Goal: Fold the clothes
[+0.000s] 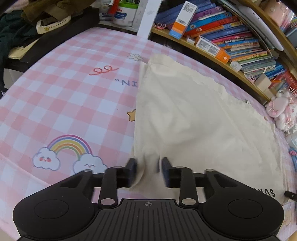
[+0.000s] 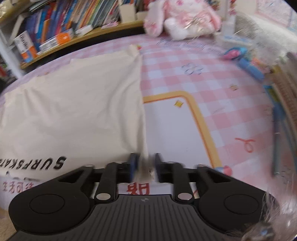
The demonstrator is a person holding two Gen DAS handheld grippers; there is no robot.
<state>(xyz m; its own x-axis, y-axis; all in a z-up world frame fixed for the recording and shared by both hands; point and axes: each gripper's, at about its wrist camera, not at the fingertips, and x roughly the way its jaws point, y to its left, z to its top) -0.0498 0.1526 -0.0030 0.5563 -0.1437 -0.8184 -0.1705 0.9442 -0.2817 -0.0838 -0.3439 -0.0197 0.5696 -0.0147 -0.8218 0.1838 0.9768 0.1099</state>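
A cream garment [image 1: 194,115] with black "SURFSKATE" lettering lies spread on the pink checked cloth [image 1: 65,103]. My left gripper [image 1: 148,171] has its jaws around a bunched near-left edge of the garment, with fabric between the pads. In the right wrist view the same garment [image 2: 74,111] fills the left half. My right gripper [image 2: 143,167] is closed on the garment's near right edge, a pinch of fabric held between the pads. Both grips are motion-blurred.
A wooden shelf of books [image 1: 232,37] runs along the far side. A pink plush rabbit [image 2: 182,16] sits at the far right corner. Blue pens and toys [image 2: 259,74] lie along the right edge. Dark clothes and a bag [image 1: 27,22] are at the far left.
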